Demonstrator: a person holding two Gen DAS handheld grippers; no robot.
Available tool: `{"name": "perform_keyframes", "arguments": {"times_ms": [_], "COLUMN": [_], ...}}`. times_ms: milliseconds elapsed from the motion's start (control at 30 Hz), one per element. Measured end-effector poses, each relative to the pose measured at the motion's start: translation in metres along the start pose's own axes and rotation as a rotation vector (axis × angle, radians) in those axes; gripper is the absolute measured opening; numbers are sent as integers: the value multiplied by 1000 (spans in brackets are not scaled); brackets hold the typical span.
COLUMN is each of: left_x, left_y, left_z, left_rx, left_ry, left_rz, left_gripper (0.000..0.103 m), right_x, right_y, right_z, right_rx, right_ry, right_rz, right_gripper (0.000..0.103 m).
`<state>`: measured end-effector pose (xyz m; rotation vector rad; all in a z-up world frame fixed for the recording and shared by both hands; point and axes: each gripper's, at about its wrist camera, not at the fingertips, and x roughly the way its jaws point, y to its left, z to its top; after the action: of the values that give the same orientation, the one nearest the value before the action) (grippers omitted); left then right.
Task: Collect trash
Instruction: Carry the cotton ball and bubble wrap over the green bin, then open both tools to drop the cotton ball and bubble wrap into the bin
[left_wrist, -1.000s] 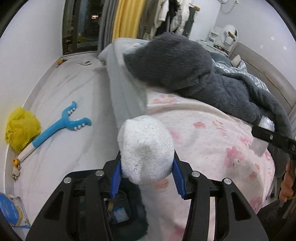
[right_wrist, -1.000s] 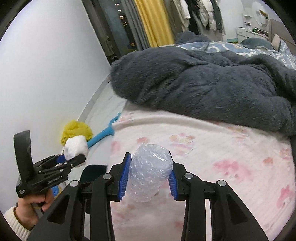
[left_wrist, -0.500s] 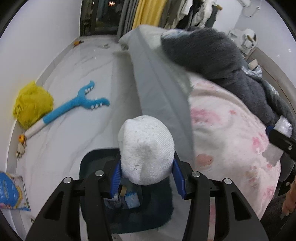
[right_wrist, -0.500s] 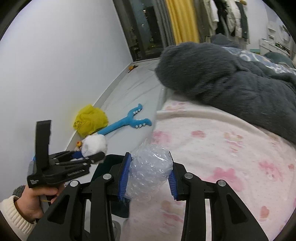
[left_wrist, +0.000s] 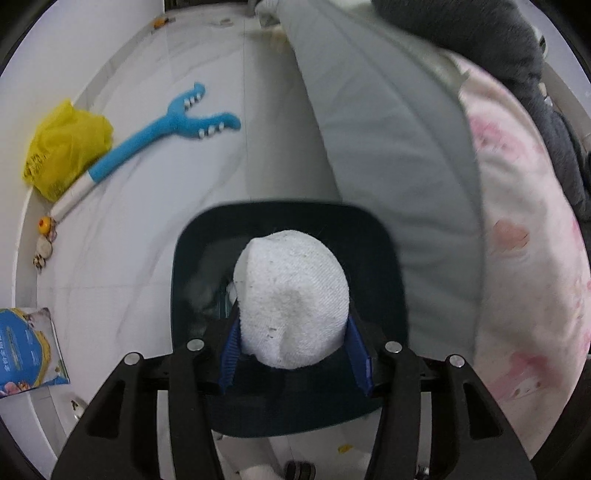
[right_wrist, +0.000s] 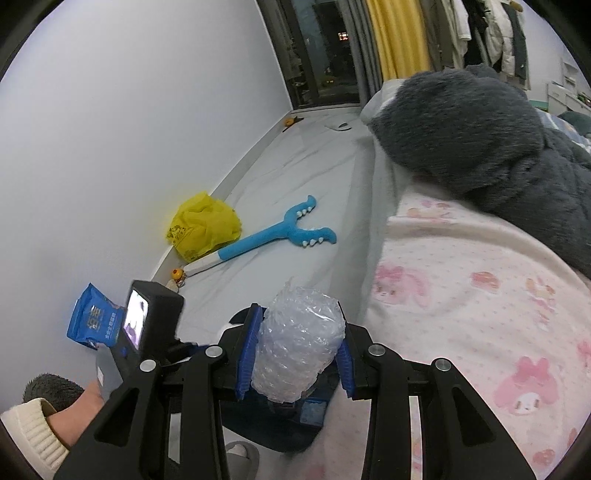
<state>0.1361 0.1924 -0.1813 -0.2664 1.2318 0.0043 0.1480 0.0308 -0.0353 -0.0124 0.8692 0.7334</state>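
Note:
My left gripper (left_wrist: 293, 352) is shut on a white balled-up sock (left_wrist: 291, 295) and holds it directly above the open dark blue trash bin (left_wrist: 384, 258) on the floor beside the bed. My right gripper (right_wrist: 297, 360) is shut on a clear bubble-wrap wad (right_wrist: 299, 343) and hovers over the bed's edge, with the bin (right_wrist: 273, 424) partly hidden below it. The left gripper's body (right_wrist: 147, 332) shows at lower left in the right wrist view, held by a hand.
A bed with a pink patterned sheet (right_wrist: 461, 295) and a grey fleece blanket (right_wrist: 480, 129) fills the right. On the floor lie a blue fork-shaped toy (left_wrist: 159, 140), a yellow plastic bag (left_wrist: 62, 147) and a blue packet (left_wrist: 26, 350) by the wall.
My left gripper has swung off the bed and down over the trash bin, still holding the sock. My right gripper has turned left toward the floor with the bubble wrap.

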Motion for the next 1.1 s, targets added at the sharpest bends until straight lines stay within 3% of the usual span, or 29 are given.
{"name": "perform_keyframes", "arguments": {"times_ms": [167,233,400,767,1100], "left_x": [10,7,-8,-53,-94], "left_y": [9,13,25,61,69], "left_z": [-9,-12,-13,-16,-16], "left_rx": [-13,-17,-38,-64,-61], "left_ry": [49,46,13,-121,-249], "left_rz": [-34,-30,-42,-20,-40], "left_gripper": [62,71,76,75,65], "right_x": [18,25,44,82,130], "right_y": [6,9,15,43,63], "right_z": [0,-1,-3,-8,-30], "right_rx": [-3,-5,-21,-73,-150], "right_ry": [35,49,86,155,274], "right_rz": [-4,-5,-13,12,-11], "right_gripper": [38,38,38,38,38]}}
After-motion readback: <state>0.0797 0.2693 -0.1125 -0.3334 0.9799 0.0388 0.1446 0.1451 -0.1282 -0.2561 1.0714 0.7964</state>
